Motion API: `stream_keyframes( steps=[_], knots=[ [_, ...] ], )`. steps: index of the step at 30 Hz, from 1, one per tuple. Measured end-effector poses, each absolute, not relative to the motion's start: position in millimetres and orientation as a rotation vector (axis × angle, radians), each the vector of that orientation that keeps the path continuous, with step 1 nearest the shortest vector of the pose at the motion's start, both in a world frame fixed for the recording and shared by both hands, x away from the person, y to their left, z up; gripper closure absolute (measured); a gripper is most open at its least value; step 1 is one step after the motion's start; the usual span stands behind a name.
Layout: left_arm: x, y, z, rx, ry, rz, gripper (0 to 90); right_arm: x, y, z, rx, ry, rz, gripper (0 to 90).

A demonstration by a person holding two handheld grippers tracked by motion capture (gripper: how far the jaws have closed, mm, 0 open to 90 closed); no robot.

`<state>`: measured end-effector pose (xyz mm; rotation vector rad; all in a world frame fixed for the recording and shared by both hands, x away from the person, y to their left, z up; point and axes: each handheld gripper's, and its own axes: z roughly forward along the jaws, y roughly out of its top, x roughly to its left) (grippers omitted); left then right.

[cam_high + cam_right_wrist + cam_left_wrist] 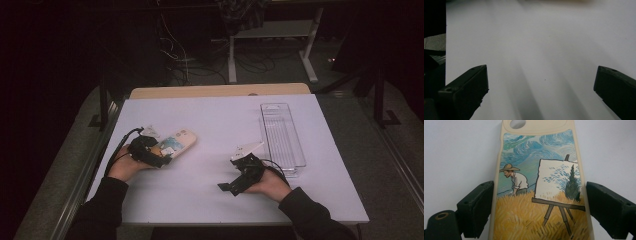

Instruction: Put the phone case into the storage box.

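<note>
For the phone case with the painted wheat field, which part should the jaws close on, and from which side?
Grip the phone case across its two long cream edges, near the lower half, coming in from its bottom end along its length. It lies flat and thin, so only the narrow width fits between the jaws. The left gripper already straddles it that way, one jaw beside each edge.

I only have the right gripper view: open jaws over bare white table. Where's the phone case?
Observer: On the left half of the table. The phone case lies flat between the jaws of the left gripper.
Operator: Gripped yet?
Observer: A jaw stands close to each long edge, but I cannot tell if they touch it.
Operator: Anything near my right gripper?
Observer: A clear tray lies just to its right.
</note>
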<state>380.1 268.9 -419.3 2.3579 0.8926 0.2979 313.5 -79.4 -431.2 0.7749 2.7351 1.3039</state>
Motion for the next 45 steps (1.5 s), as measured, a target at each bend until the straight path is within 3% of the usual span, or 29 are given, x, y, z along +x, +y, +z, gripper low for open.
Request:
stream_keyframes(
  steps=[16,45],
  knots=[
    [376.3,264.6,-399.6,2.345,0.815,0.258,11.2,316.2,-85.8,-404.5,0.749,2.685,1.314,0.0],
    [370.9,246.1,-384.2,2.350,0.648,0.169,11.2,357.5,-99.7,-371.9,0.592,2.730,1.280,0.0]
  ],
)
